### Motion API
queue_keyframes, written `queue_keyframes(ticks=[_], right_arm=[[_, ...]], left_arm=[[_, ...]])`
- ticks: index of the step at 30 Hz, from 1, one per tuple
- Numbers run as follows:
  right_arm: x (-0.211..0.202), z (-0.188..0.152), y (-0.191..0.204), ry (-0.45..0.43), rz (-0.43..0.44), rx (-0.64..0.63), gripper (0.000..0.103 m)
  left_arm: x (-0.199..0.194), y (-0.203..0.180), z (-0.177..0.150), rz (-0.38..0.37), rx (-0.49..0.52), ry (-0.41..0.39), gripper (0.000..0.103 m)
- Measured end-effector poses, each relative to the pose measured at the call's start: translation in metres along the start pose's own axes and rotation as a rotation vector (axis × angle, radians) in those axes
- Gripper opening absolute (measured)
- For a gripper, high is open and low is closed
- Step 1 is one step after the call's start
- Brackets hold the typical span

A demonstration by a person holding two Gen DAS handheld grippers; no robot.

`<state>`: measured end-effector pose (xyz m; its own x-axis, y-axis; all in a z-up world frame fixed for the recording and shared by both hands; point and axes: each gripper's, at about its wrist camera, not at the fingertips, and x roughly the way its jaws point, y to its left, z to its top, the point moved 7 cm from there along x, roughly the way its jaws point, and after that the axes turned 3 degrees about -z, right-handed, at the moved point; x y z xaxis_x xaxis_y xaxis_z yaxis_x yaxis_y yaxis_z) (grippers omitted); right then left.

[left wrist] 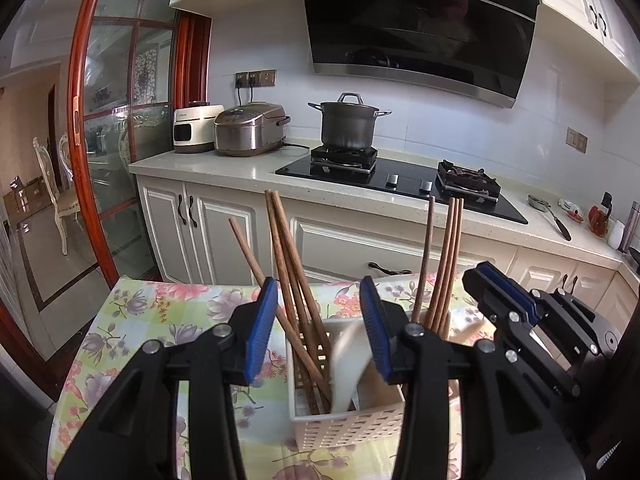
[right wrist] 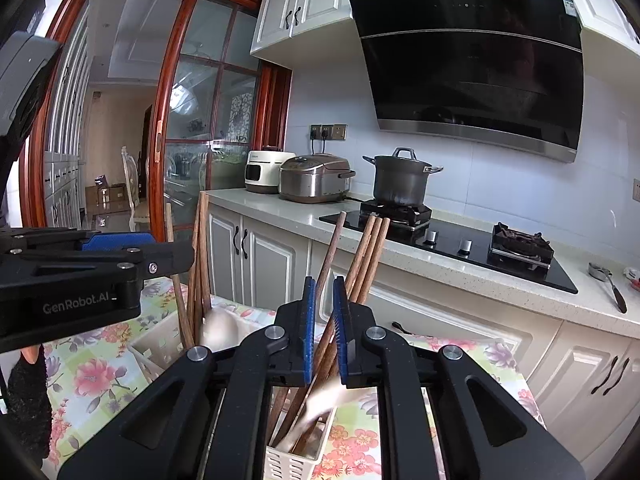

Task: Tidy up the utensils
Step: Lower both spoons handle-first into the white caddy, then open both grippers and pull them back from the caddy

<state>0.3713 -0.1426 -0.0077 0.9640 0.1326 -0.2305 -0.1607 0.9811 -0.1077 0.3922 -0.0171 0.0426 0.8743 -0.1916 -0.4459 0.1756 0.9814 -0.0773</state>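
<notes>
In the left wrist view my left gripper point(left wrist: 318, 300) stands open over a white slotted holder point(left wrist: 348, 428) on the floral tablecloth point(left wrist: 160, 320). Several brown wooden chopsticks point(left wrist: 288, 272) lean in the holder. A blurred white spoon point(left wrist: 350, 360) lies in it beside the right pad, and no pad touches it. More chopsticks point(left wrist: 442, 272) stand further right, next to my right gripper point(left wrist: 500, 292). In the right wrist view my right gripper point(right wrist: 324, 292) has its pads a narrow gap apart, pressing on nothing. Below them a blurred white spoon point(right wrist: 316, 408) slants into a holder point(right wrist: 292, 460) with chopsticks point(right wrist: 368, 256).
Behind the table runs a counter point(left wrist: 224, 164) with two cookers point(left wrist: 248, 128), a pot point(left wrist: 348, 120) on a gas hob and utensils at the far right. White cabinets point(left wrist: 200, 216) are below. A wood-framed glass door point(left wrist: 116, 120) is at the left. My left gripper point(right wrist: 132, 244) crosses the right wrist view.
</notes>
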Motion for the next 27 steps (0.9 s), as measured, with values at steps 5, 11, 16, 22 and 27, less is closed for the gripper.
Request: queue_keyframes(ticks=[5, 11, 16, 22, 27], right_arm=[[-0.002, 0.001, -0.004, 0.001, -0.003, 0.02, 0.012], [-0.013, 0.008, -0.011, 0.003, 0.001, 0.043, 0.021], [-0.041, 0.027, -0.016, -0.036, 0.03, 0.071, 0.055], [-0.083, 0.04, -0.018, -0.047, 0.085, 0.126, 0.08], [-0.124, 0.037, -0.013, -0.033, 0.104, 0.158, 0.085]], left_arm=[[-0.004, 0.003, -0.001, 0.011, -0.002, -0.007, 0.057], [-0.023, 0.014, 0.006, 0.048, -0.037, -0.06, 0.084], [-0.053, 0.017, 0.015, 0.078, -0.021, -0.125, 0.098], [-0.095, 0.016, 0.013, 0.106, 0.016, -0.172, 0.098], [-0.141, 0.012, 0.003, 0.116, 0.007, -0.234, 0.098]])
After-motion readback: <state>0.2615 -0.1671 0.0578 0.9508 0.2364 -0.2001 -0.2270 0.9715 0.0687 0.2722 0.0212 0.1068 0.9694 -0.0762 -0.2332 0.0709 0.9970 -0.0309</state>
